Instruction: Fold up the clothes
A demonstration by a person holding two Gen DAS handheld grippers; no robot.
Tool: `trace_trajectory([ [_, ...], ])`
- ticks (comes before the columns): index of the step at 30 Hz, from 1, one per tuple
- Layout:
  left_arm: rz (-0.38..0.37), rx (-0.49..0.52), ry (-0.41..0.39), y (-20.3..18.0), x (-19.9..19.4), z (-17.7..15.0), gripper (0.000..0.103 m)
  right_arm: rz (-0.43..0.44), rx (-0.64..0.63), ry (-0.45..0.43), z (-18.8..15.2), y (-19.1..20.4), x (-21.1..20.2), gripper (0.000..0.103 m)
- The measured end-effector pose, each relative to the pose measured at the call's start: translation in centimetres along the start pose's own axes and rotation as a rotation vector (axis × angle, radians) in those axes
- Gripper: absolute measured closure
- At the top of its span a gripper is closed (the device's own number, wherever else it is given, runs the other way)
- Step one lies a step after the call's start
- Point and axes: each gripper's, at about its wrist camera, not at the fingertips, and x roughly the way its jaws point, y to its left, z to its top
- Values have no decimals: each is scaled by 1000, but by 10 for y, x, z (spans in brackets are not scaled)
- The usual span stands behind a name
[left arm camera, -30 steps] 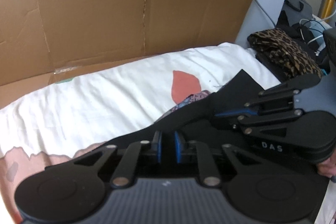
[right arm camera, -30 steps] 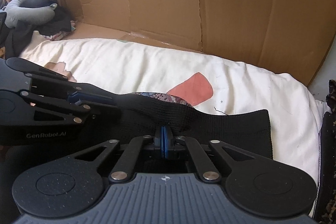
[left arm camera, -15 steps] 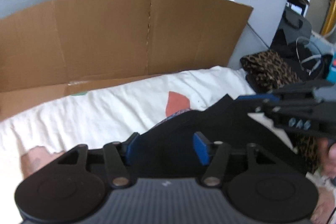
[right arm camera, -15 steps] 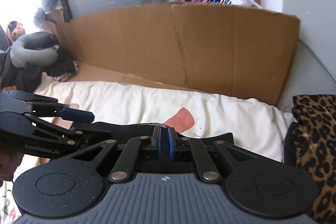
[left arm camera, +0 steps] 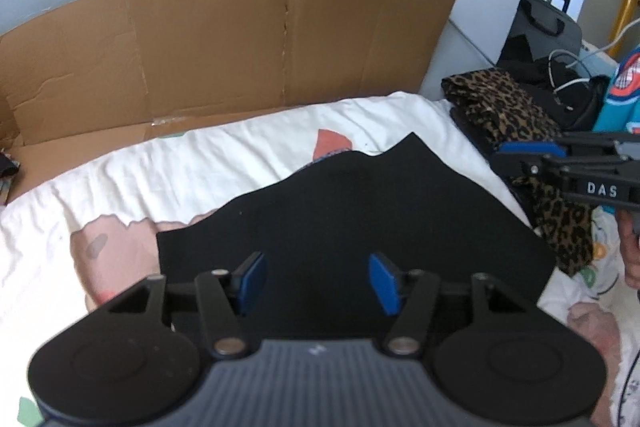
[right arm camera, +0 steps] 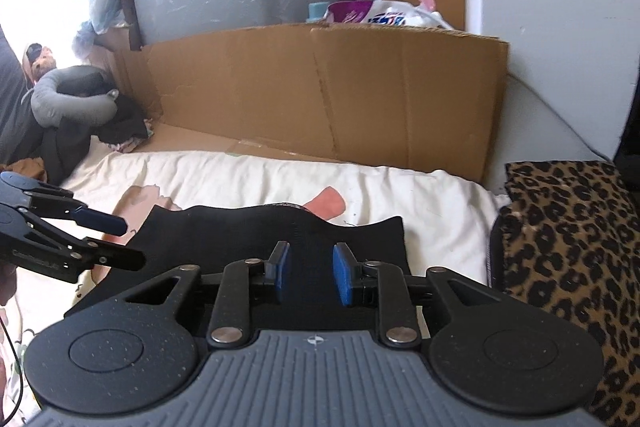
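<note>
**Both grippers spread, black garment flat ahead**

Left gripper [left arm camera: 314,283] and right gripper [right arm camera: 308,279] both have jaws apart, holding nothing. Black garment [left arm camera: 360,219] lies on the white bedding [left arm camera: 200,179], directly ahead of and below both, long axis left-right. Wavy far edge is exposed. Leopard-print cloth [right arm camera: 568,239] crowds the right side; cardboard [left arm camera: 240,43] walls the back. Open bedding to the left.

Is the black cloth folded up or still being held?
The black cloth lies flat on the white bedding, let go. Both the left gripper and right gripper are open above it. Folded layers: cannot tell.
</note>
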Motion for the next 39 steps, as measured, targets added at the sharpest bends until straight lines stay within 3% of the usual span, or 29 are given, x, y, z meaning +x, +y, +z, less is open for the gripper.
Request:
trace_trajectory([
  [14, 6, 38, 27, -1, -66, -22, 40, 2, 46, -42, -18, -1, -52, 66],
  [24, -55, -40, 32, 10, -70, -38, 39, 77, 53, -3, -27, 14, -70, 65],
  [39, -95, -6, 126, 8, -41, -79, 40, 18, -10, 149, -80, 20, -39, 63],
])
